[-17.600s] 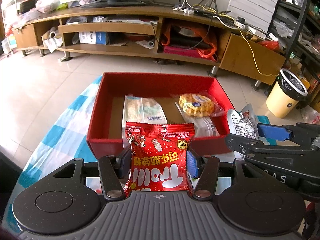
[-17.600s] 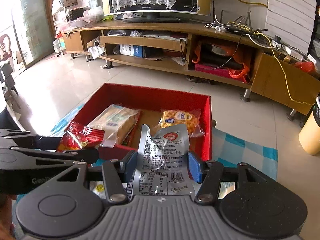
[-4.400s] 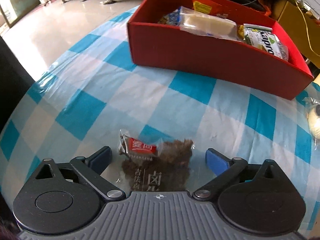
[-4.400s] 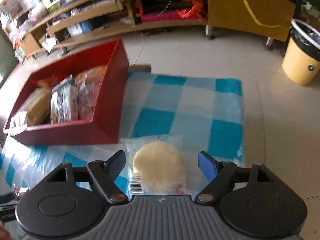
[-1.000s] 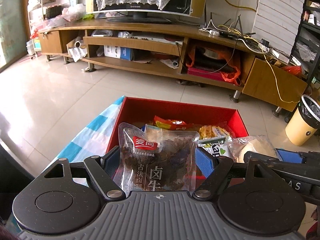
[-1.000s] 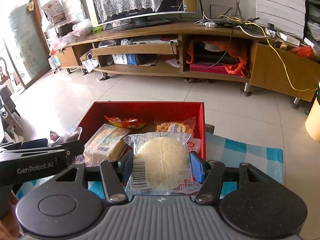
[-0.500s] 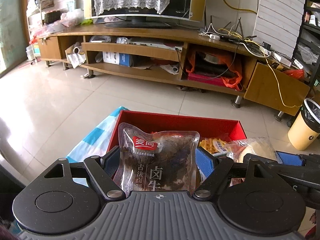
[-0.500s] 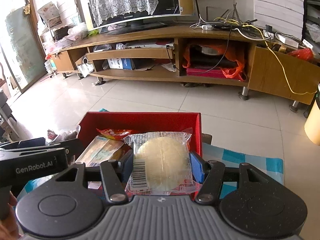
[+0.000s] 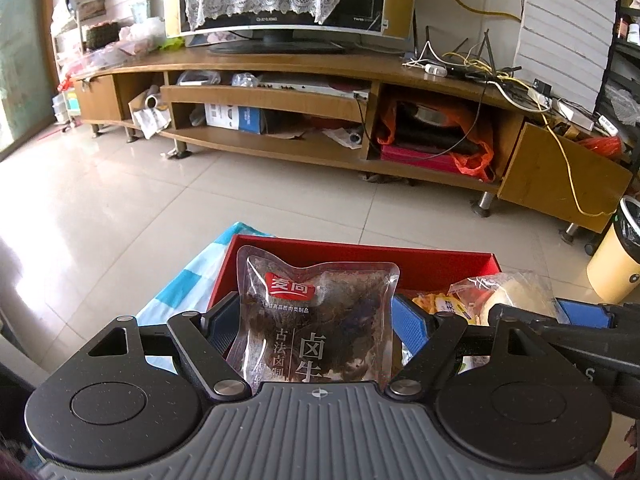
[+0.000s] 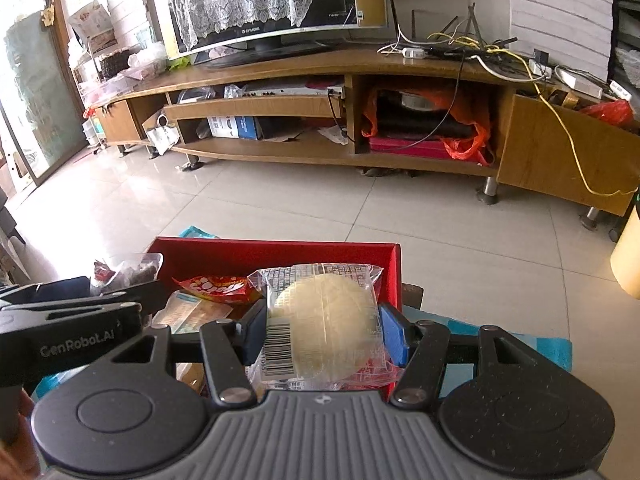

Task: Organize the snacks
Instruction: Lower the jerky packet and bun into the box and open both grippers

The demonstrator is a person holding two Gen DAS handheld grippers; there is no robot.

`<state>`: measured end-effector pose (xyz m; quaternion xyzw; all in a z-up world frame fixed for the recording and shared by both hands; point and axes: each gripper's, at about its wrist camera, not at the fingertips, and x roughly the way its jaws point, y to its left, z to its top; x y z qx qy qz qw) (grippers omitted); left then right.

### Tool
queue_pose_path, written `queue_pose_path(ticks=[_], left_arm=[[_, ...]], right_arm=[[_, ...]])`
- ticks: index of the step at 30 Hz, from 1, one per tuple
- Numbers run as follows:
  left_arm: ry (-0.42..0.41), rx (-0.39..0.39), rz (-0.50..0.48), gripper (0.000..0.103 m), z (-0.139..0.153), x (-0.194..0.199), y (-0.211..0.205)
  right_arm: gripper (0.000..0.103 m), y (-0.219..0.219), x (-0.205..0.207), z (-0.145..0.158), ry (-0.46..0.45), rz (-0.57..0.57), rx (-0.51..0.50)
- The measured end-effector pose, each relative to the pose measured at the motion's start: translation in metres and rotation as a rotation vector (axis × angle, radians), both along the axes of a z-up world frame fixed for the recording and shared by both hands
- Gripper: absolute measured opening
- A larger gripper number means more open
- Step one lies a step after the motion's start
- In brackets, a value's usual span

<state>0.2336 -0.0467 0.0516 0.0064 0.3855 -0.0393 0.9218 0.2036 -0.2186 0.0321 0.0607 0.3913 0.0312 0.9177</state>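
Observation:
My left gripper (image 9: 316,326) is shut on a clear packet of dark braised meat (image 9: 316,320) with a red label, held above the near left part of the red box (image 9: 440,266). My right gripper (image 10: 324,334) is shut on a clear-wrapped round pale cake (image 10: 326,324), held above the right part of the red box (image 10: 280,254). Inside the box I see a red snack bag (image 10: 218,286) and a pale flat packet (image 10: 192,314). Each gripper shows at the edge of the other's view.
The box stands on a blue-and-white checked cloth (image 9: 180,288). Beyond lie a tiled floor (image 10: 360,216) and a long wooden TV stand (image 9: 320,80). A yellow bin (image 9: 614,260) stands at the right.
Both grippers have moved forward over the box with their packets still held. The box now sits lower and closer in both views.

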Motion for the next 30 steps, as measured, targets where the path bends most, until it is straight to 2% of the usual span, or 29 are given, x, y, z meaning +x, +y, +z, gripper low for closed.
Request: queue_pose_path(ticks=[14,30], left_arm=[[0.065,0.020,0.013,0.084,-0.028,0.026,-0.011],[0.064,0.064,0.026,0.091,-0.031,0.031,-0.011]], right_arm=[[0.059,-0.016,0.029,-0.031,0.066,-0.018,-0.008],[0.060,-0.003,0.033,-0.032,0.049,0.021,-0.030]])
